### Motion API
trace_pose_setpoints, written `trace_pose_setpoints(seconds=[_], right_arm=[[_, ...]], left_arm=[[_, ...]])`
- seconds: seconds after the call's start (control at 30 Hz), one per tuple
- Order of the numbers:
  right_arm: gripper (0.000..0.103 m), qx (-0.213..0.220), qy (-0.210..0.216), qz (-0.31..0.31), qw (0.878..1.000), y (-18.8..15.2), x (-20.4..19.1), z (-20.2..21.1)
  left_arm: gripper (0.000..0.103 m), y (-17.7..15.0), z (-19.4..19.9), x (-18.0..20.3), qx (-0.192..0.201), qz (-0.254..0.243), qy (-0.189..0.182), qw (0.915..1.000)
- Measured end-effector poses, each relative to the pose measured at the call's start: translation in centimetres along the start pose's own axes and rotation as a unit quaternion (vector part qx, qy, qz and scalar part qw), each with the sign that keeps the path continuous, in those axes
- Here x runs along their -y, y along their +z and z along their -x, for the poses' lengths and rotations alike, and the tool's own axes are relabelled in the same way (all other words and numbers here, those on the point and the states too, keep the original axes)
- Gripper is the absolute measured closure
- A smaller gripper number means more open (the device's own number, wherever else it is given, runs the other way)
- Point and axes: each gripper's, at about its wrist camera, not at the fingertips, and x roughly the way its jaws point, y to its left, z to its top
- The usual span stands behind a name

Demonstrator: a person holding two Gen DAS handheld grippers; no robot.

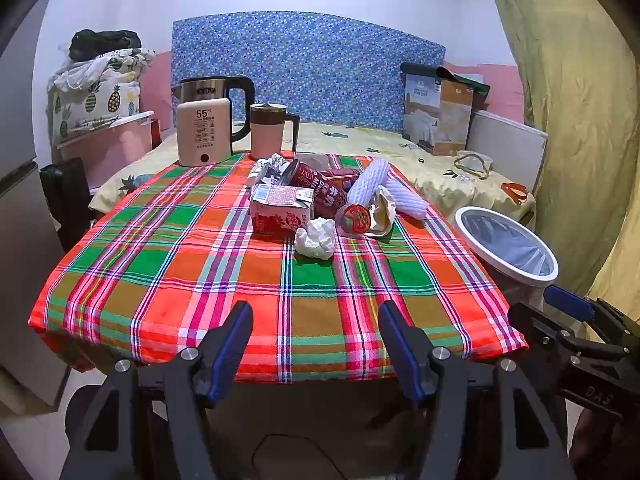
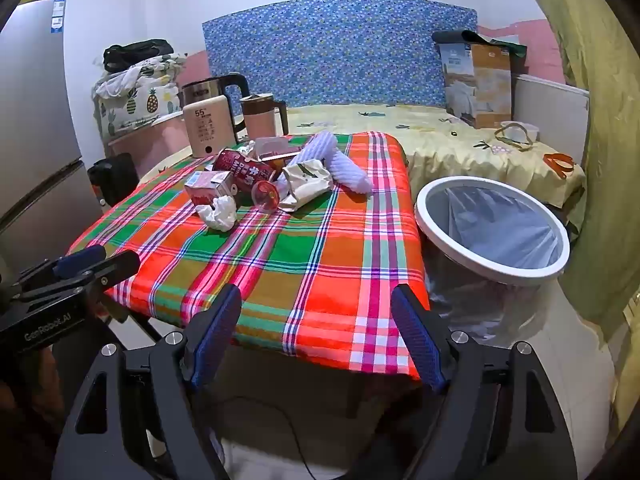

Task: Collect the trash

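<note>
Plaid cloth, red-green-orange, covers the surface [image 1: 168, 280]. Trash heaped at its far middle: crumpled tissue [image 1: 316, 237] nearest, pink carton [image 1: 276, 210] just behind it, red can [image 1: 316, 188] lying on its side, white foam sleeves [image 1: 370, 182] to the right. White-rimmed bin [image 2: 492, 230] with liner stands beside the surface's right edge. Left gripper [image 1: 316, 322] and right gripper [image 2: 318, 308] both spread wide, empty, short of the near edge.
</note>
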Motion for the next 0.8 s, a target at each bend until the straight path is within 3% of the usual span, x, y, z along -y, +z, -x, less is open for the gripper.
trace_pose_setpoints(seconds=[0.8], right_arm=[[0.025, 0.014, -0.003, 0.004, 1.000, 0.12, -0.06, 0.38]], left_arm=[[0.038, -0.22, 0.14, 0.37, 0.001, -0.002, 0.000, 1.0000]])
